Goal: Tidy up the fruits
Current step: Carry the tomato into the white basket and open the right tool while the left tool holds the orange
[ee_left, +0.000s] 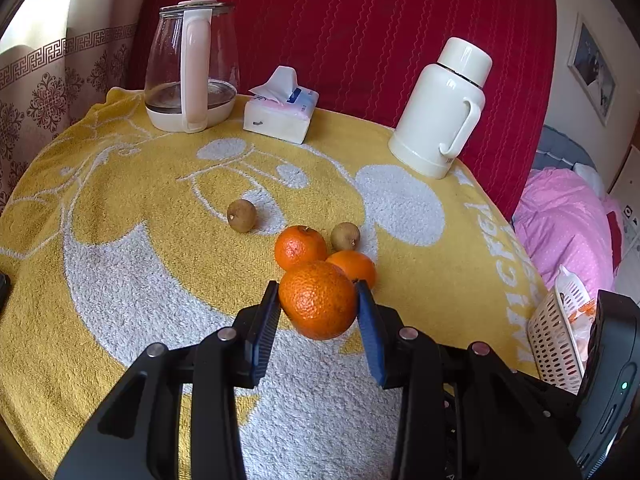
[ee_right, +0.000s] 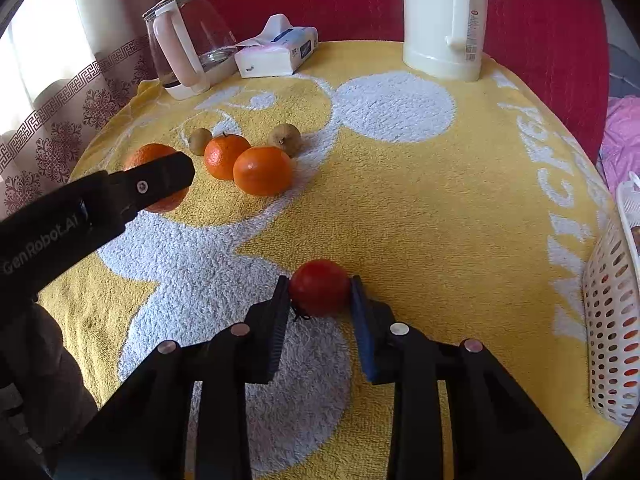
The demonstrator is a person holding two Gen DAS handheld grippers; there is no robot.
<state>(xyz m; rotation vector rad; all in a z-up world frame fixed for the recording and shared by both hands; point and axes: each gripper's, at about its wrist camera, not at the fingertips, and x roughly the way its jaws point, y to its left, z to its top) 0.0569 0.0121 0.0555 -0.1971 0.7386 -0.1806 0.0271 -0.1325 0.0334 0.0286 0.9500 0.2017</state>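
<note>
My left gripper (ee_left: 318, 300) is shut on a large orange (ee_left: 318, 306) and holds it above the yellow towel (ee_left: 120, 208); the same orange (ee_right: 138, 158) shows partly behind that gripper in the right wrist view. My right gripper (ee_right: 320, 292) is shut on a red tomato (ee_right: 320, 286) just above the towel (ee_right: 440, 208). On the towel lie two oranges (ee_left: 300, 247) (ee_left: 354, 266) and two small brown fruits (ee_left: 241, 215) (ee_left: 345, 236). They also show in the right wrist view: oranges (ee_right: 226, 155) (ee_right: 263, 171), brown fruits (ee_right: 200, 141) (ee_right: 285, 139).
A white perforated basket (ee_right: 610, 320) stands at the table's right edge, also in the left wrist view (ee_left: 554, 340). At the back stand a glass kettle (ee_left: 191, 64), a tissue pack (ee_left: 282, 110) and a white thermos (ee_left: 442, 108). A red cloth hangs behind.
</note>
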